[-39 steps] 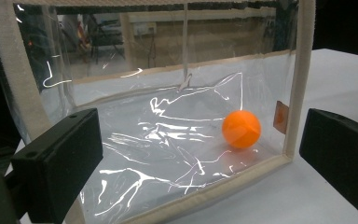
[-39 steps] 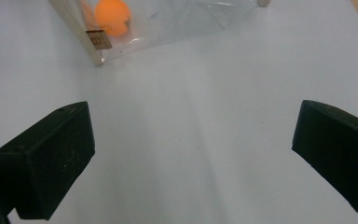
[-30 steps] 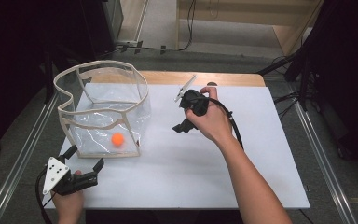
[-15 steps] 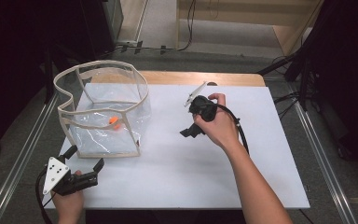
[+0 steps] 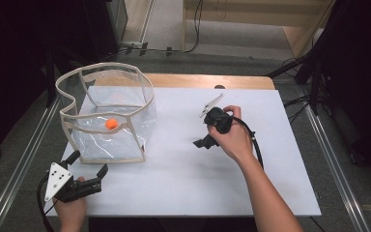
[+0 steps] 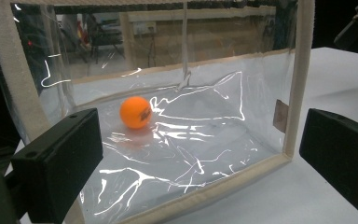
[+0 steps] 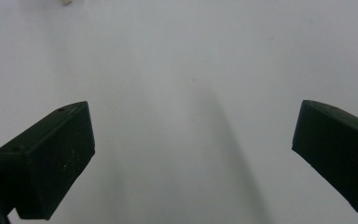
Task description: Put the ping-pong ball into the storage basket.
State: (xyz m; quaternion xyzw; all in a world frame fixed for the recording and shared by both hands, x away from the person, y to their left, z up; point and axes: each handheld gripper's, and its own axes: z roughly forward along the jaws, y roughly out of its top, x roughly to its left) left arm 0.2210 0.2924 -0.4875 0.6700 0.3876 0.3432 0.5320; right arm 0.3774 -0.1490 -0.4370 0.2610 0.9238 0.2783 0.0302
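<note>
Resting inside the clear plastic, cream-trimmed bin [image 5: 107, 118], the small orange ball [image 5: 110, 123] sits apart from both empty, wide-spread grippers, left gripper [image 5: 88, 170] and right gripper [image 5: 199, 140], over the white tabletop [image 5: 183, 183].

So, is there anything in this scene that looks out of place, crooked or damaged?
Nothing looks damaged or spilled. The clear bag stands upright, but its soft rim is bent and wavy at the left, and its plastic walls are wrinkled. The orange ball rests inside on the bottom. Both the left gripper and right gripper are open and hold nothing.
</note>
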